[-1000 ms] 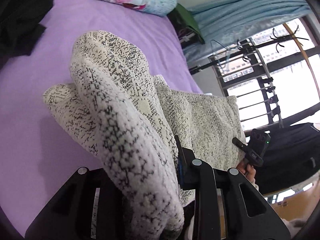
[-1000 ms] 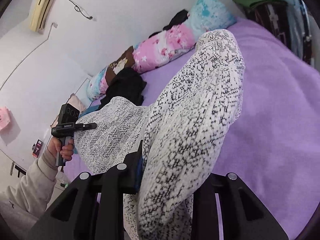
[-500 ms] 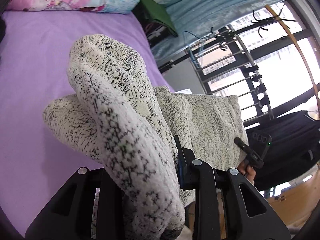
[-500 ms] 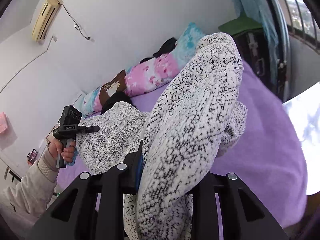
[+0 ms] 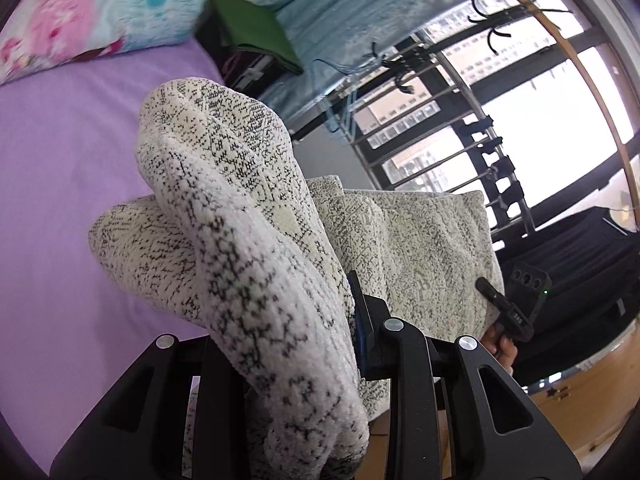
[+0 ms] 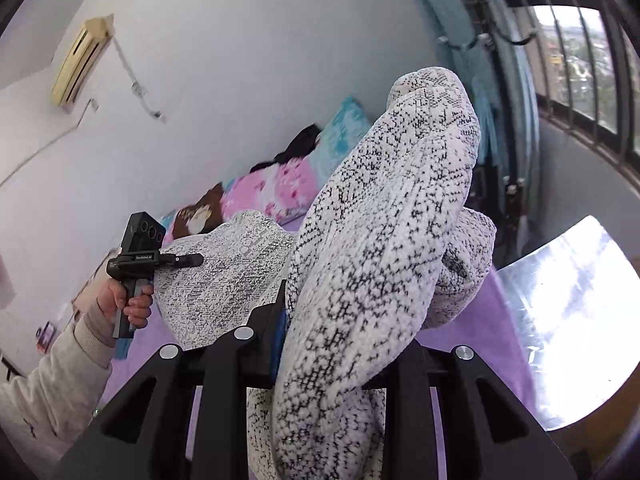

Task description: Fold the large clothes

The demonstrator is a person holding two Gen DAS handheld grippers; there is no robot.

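Note:
A thick white knit garment with black flecks (image 5: 240,240) hangs lifted above the purple bed (image 5: 60,184). My left gripper (image 5: 304,320) is shut on one bunched edge of it; only the right finger (image 5: 360,312) shows, the other is hidden by cloth. In the right wrist view the garment (image 6: 384,240) bulges up between the jaws of my right gripper (image 6: 344,320), which is shut on another bunched edge. A flat span of the garment stretches between the two grippers. Each view shows the other gripper at that span's far corner: the right gripper (image 5: 494,294), and the left gripper (image 6: 192,259) held by a hand.
Flowered pillows (image 5: 92,12) and dark clothes (image 6: 300,144) lie at the head of the bed. A blue curtain (image 5: 360,32), window bars (image 5: 460,128) and a black-draped item (image 5: 580,272) stand beyond the bed's side. A shiny panel (image 6: 572,320) sits low right.
Both grippers have risen with the garment, lifting it off the bed. Both views have swung toward the window, and less of the purple sheet shows.

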